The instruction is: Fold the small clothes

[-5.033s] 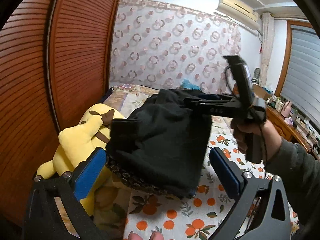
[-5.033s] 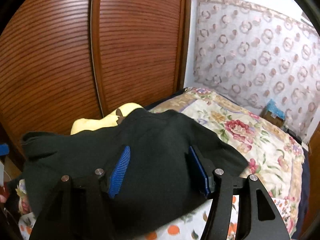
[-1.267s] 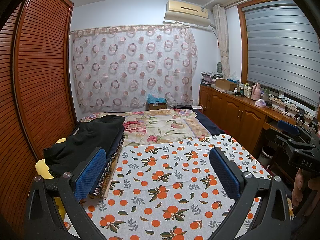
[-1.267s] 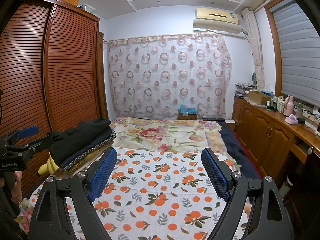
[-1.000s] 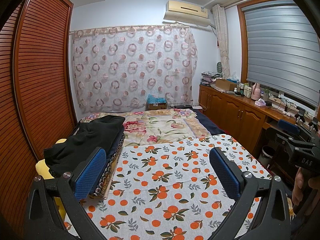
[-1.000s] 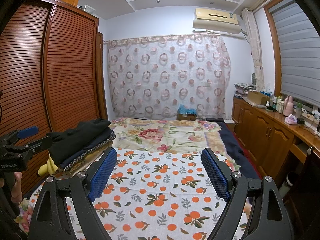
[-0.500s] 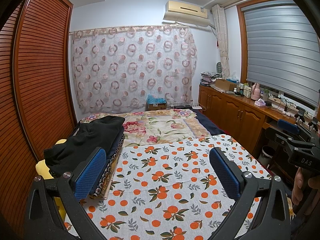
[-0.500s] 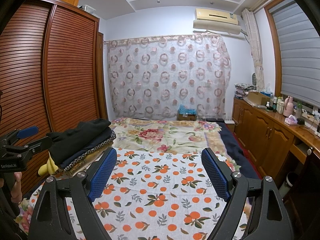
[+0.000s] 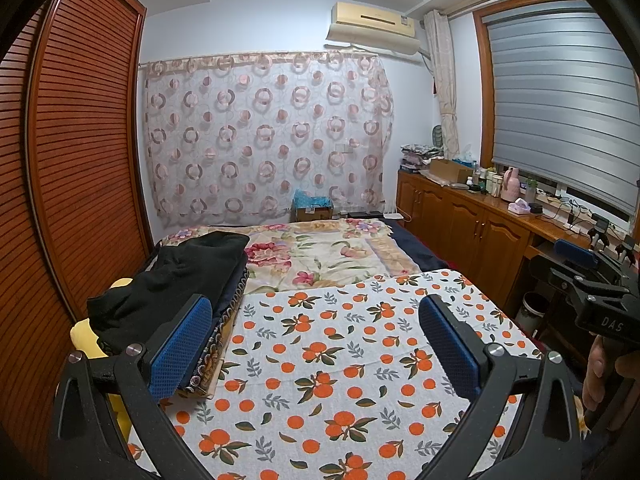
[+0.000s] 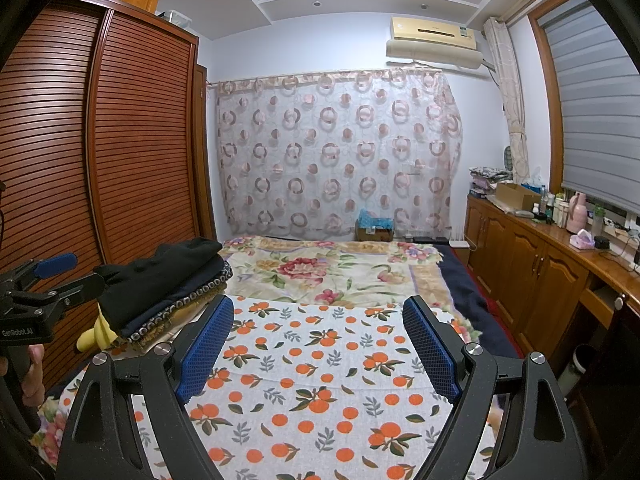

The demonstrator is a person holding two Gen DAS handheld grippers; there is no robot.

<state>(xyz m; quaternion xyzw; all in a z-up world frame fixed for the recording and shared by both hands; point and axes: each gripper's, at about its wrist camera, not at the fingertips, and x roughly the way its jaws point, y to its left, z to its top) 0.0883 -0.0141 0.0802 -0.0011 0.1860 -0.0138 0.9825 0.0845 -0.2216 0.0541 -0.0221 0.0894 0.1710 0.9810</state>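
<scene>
Both tools, left tool (image 9: 316, 342) and right tool (image 10: 318, 346), are held released and empty above the orange-print sheet (image 9: 340, 360). The folded clothes (image 9: 176, 280) are stacked at the bed's left edge, nearer the left tool.

Both fisheye views look forward along their own blue-padded fingers, held above the near end of the bed, facing the far circle-patterned sheer curtain (image 9: 264, 136). The left view sits nearer the slatted brown wooden wardrobe (image 9: 76, 168); the right view sits further right, catching the left hand-held gripper (image 10: 44, 280) at its left edge. Both share the orange-print white bedsheet (image 9: 340, 352), the folded black garment stack (image 10: 160, 276) and the wooden cabinet row (image 10: 532, 276).
</scene>
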